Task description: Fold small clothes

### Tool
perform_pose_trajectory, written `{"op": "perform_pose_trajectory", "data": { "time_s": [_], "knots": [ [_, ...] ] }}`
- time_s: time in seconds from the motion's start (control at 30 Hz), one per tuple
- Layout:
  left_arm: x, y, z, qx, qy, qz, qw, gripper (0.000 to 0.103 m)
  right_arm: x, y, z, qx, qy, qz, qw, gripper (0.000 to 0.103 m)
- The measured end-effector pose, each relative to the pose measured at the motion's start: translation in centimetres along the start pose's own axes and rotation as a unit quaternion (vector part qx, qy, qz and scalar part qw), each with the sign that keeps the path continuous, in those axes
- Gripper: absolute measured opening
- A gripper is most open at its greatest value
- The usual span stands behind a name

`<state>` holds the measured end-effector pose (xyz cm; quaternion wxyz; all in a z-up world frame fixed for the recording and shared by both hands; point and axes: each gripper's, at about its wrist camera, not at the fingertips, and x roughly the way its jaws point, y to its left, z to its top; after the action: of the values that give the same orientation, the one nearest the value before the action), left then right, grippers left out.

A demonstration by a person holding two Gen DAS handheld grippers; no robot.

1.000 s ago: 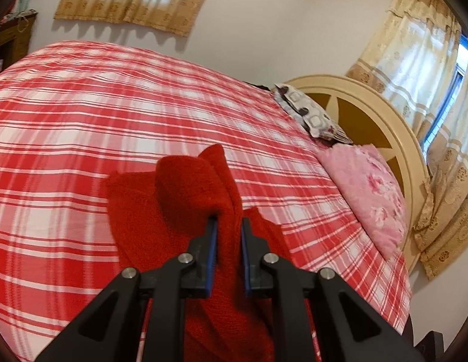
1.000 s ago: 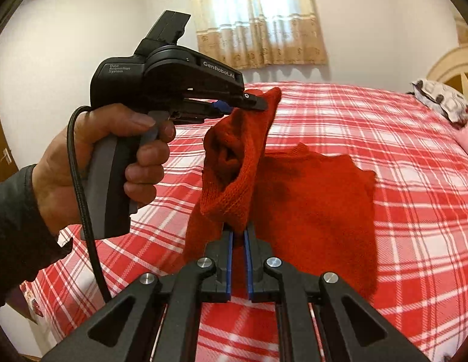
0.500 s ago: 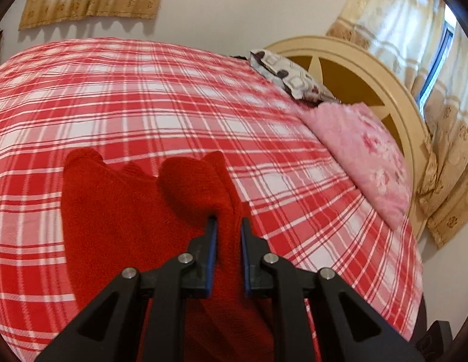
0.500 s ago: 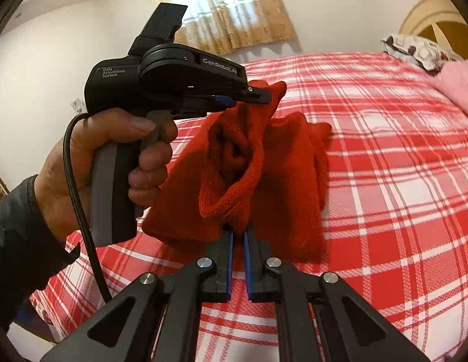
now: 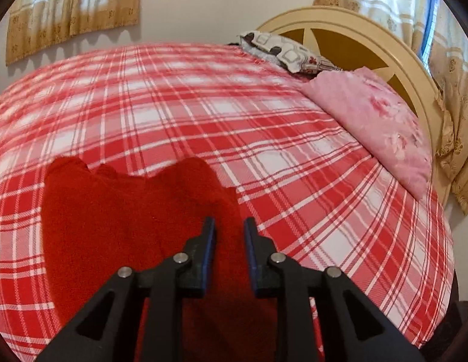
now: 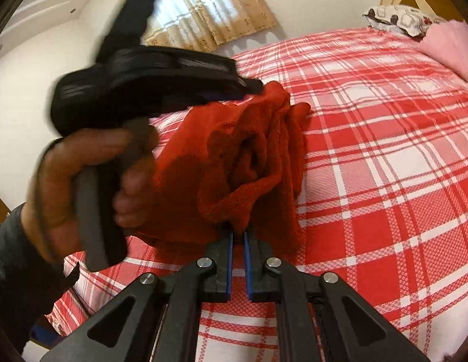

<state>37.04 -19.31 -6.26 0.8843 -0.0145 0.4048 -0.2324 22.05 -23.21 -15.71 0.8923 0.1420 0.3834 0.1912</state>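
Note:
A small red knitted garment (image 5: 113, 220) lies partly on the red-and-white plaid bed (image 5: 234, 114). My left gripper (image 5: 229, 226) is shut on one edge of it; the cloth fills the gap between the pads. In the right wrist view the garment (image 6: 249, 163) hangs bunched and folded between both grippers. My right gripper (image 6: 238, 235) is shut on its lower edge. The left gripper (image 6: 258, 86), held by a hand (image 6: 83, 175), grips the top of the cloth, blurred by motion.
A pink floral pillow (image 5: 381, 126) and a patterned pillow (image 5: 285, 51) lie at the cream round headboard (image 5: 354, 30) on the right. Curtains (image 5: 74, 9) hang on the far wall. The bed's near edge (image 6: 92, 277) is at my lower left.
The left gripper has swung right and down toward the bed, carrying its edge over. The garment is more bunched between the grippers. Both stay shut on it.

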Motion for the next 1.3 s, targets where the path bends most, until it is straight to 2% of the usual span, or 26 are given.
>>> {"op": "perform_pose_trajectory", "data": {
  "time_s": [0.03, 0.1, 0.13, 0.17, 0.23, 0.27, 0.33, 0.4, 0.47, 0.5, 0.67, 0.7, 0.73, 0.77, 0.8, 0.83, 0.9, 0.93, 1.07, 1.1, 1.17, 1.3],
  "knots": [
    [-0.9, -0.4, -0.1, 0.011, -0.008, 0.005, 0.9999, 0.024, 0.0, -0.1, -0.1, 0.004, 0.001, 0.002, 1.000, 0.006],
    [-2.5, -0.7, -0.6, 0.026, -0.030, 0.017, 0.9991, 0.044, -0.1, -0.4, 0.0, 0.008, 0.001, 0.006, 1.000, 0.006],
    [-3.4, -0.5, -1.1, 0.029, -0.044, 0.024, 0.9983, 0.060, -0.1, -0.6, -0.1, 0.008, 0.004, 0.007, 1.000, 0.007],
    [-4.0, -0.3, -1.6, 0.032, -0.053, 0.035, 0.9975, 0.069, -0.1, -0.8, -0.1, 0.010, 0.005, 0.003, 1.000, 0.007],
    [-5.0, 0.8, -3.1, 0.038, -0.061, 0.074, 0.9947, 0.070, -0.4, -1.4, -0.3, 0.026, 0.000, 0.000, 1.000, 0.016],
    [-5.3, 1.4, -3.9, 0.043, -0.062, 0.085, 0.9935, 0.070, -0.6, -1.6, -0.2, 0.030, -0.003, -0.006, 1.000, 0.028],
    [-6.0, 2.6, -5.6, 0.045, -0.062, 0.109, 0.9911, 0.070, -1.8, -1.7, 0.2, 0.031, -0.033, -0.022, 0.999, 0.036],
    [-6.7, 3.7, -7.1, 0.041, -0.067, 0.115, 0.9903, 0.073, -2.8, -1.4, 1.2, 0.029, -0.055, -0.018, 0.998, 0.036],
    [-7.2, 5.1, -8.8, 0.034, -0.074, 0.126, 0.9887, 0.078, -2.9, -1.1, 2.4, 0.028, -0.059, -0.011, 0.998, 0.050],
    [-7.2, 5.5, -9.3, 0.031, -0.073, 0.124, 0.9891, 0.079, -2.5, -0.8, 3.1, 0.025, -0.054, -0.005, 0.998, 0.051],
    [-6.1, 6.6, -10.0, -0.009, -0.071, 0.096, 0.9928, 0.080, 1.3, -0.2, 6.3, 0.024, -0.011, 0.012, 1.000, 0.051],
    [-6.1, 6.5, -10.1, -0.013, -0.073, 0.092, 0.9930, 0.080, 2.9, -0.6, 6.7, 0.035, 0.017, 0.027, 0.999, 0.047],
    [-6.0, 6.4, -10.1, -0.018, -0.077, 0.083, 0.9935, 0.080, 3.8, -0.9, 6.8, 0.042, 0.035, 0.032, 0.998, 0.016],
    [-5.9, 6.2, -10.1, -0.018, -0.078, 0.077, 0.9938, 0.080, 4.4, -1.3, 6.7, 0.045, 0.046, 0.009, 0.998, 0.016],
    [-6.0, 6.1, -10.3, -0.018, -0.080, 0.074, 0.9939, 0.080, 4.5, -1.8, 6.5, 0.052, 0.044, -0.002, 0.998, 0.015],
    [-6.0, 6.0, -10.5, -0.018, -0.082, 0.070, 0.9940, 0.080, 4.3, -2.5, 6.3, 0.066, 0.040, 0.004, 0.997, 0.015],
    [-6.4, 6.0, -10.7, -0.017, -0.090, 0.067, 0.9935, 0.087, 3.9, -4.2, 5.8, 0.098, 0.035, 0.006, 0.995, 0.015],
    [-6.5, 6.0, -10.8, -0.020, -0.094, 0.071, 0.9928, 0.094, 3.7, -4.8, 5.6, 0.103, 0.033, 0.002, 0.994, 0.015],
    [-5.5, 7.1, -11.2, -0.038, -0.064, 0.062, 0.9953, 0.096, 3.6, -4.3, 5.9, 0.086, 0.037, -0.013, 0.996, 0.017],
    [-5.5, 7.2, -11.3, -0.043, -0.061, 0.058, 0.9955, 0.097, 3.7, -3.8, 6.4, 0.077, 0.039, -0.019, 0.996, 0.021],
    [-5.3, 7.4, -11.4, -0.050, -0.054, 0.054, 0.9958, 0.100, 3.3, -2.8, 7.5, 0.053, 0.028, -0.038, 0.997, 0.038],
    [-5.3, 7.8, -11.8, -0.069, -0.051, 0.045, 0.9953, 0.100, 2.8, -1.7, 10.7, 0.033, -0.014, -0.044, 0.998, 0.039]
  ]
}}
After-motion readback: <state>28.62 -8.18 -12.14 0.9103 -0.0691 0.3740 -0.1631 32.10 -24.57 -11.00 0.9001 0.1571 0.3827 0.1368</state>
